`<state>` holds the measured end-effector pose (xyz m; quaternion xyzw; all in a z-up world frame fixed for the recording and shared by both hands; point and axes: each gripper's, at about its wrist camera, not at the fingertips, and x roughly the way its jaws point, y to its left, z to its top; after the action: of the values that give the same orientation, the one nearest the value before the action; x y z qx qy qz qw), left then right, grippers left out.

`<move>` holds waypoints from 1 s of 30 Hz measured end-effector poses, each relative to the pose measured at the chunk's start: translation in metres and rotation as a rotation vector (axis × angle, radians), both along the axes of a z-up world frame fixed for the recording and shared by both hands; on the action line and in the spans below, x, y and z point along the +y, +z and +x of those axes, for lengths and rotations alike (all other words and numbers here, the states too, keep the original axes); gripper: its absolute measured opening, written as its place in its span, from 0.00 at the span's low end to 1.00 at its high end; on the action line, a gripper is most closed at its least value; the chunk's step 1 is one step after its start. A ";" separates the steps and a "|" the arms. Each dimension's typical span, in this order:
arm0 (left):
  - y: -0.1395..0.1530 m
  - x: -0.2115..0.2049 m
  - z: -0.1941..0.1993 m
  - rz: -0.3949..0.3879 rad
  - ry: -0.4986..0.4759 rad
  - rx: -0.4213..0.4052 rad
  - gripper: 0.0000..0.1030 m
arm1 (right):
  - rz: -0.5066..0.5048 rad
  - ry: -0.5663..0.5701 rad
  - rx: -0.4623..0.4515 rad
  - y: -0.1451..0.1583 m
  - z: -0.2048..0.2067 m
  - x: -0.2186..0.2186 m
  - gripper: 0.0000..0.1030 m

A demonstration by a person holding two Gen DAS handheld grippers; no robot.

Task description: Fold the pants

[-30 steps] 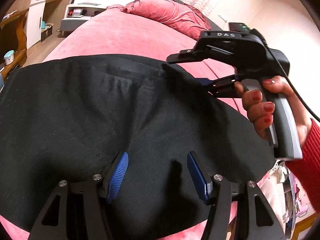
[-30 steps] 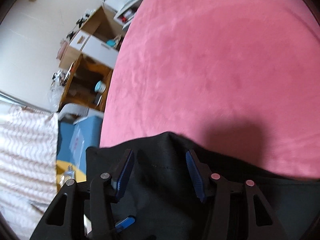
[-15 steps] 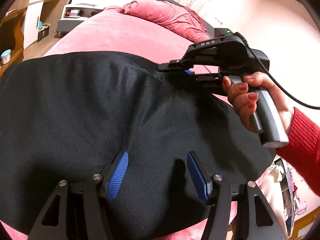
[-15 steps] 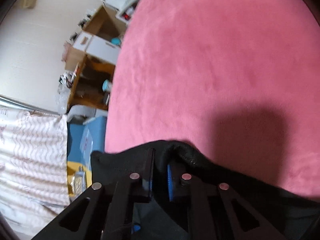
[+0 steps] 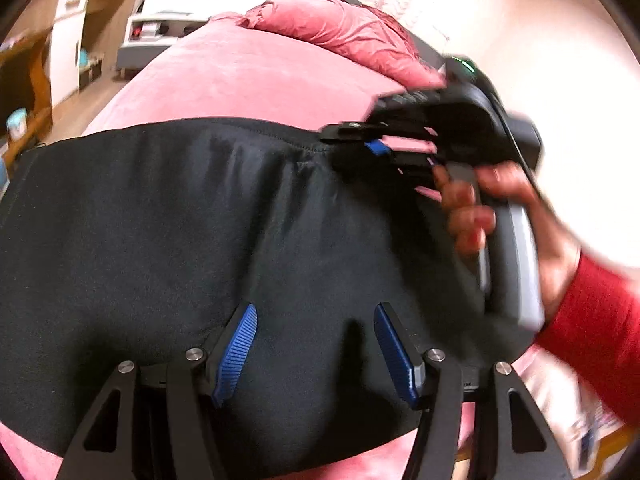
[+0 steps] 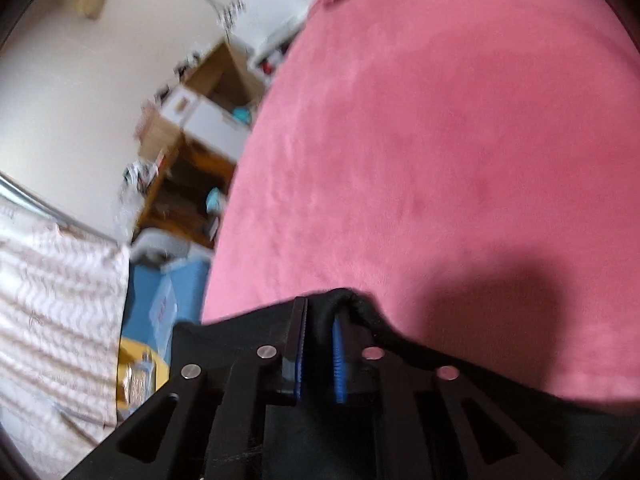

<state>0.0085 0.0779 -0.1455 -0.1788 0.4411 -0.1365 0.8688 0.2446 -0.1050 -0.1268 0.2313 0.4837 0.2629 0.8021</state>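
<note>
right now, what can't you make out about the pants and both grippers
- Pants: legs or waistband end unclear; the fabric runs off the left wrist view's left and bottom edges.
- Right gripper: motion blur smears it in the left wrist view; its grip shows only in the right wrist view.
- Left gripper: whether its open fingers touch the fabric.

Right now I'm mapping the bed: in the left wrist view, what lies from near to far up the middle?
Left tool → black pants → pink bedspread → pink pillow.

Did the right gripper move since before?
Yes. The right gripper closed on the black pants edge, lifting it toward the pink pillow.
</note>
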 end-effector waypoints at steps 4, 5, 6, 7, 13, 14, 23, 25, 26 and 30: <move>0.029 0.003 0.013 -0.010 0.025 -0.068 0.60 | -0.081 -0.154 -0.192 0.039 -0.034 -0.040 0.37; 0.035 0.001 0.020 -0.001 0.016 -0.087 0.60 | -0.108 -0.171 -0.211 0.043 -0.039 -0.047 0.37; 0.038 -0.002 0.025 0.009 0.010 -0.094 0.60 | -0.158 -0.191 -0.234 0.048 -0.048 -0.056 0.36; 0.041 -0.007 0.034 0.025 -0.002 -0.096 0.60 | -0.202 -0.204 -0.248 0.051 -0.057 -0.064 0.33; 0.024 -0.053 0.088 0.112 -0.124 -0.036 0.52 | -0.331 -0.219 -0.244 0.038 -0.098 -0.098 0.27; 0.019 -0.059 0.095 0.137 -0.123 -0.014 0.45 | -0.339 -0.224 -0.226 0.033 -0.100 -0.103 0.27; -0.006 -0.071 0.125 0.201 -0.042 0.012 0.41 | -0.459 -0.265 -0.183 -0.013 -0.107 -0.120 0.22; -0.005 -0.071 0.123 0.214 -0.046 -0.010 0.41 | -0.443 -0.276 -0.197 -0.016 -0.108 -0.122 0.22; -0.005 -0.072 0.120 0.219 -0.048 -0.019 0.41 | -0.451 -0.274 -0.203 -0.016 -0.109 -0.120 0.22; 0.002 -0.065 0.104 0.194 -0.060 -0.045 0.41 | -0.426 -0.269 -0.186 -0.013 -0.116 -0.126 0.25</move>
<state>0.1123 0.0131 -0.1437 -0.0776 0.4377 -0.1232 0.8873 0.1288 -0.2305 -0.1393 0.0944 0.4172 0.0666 0.9014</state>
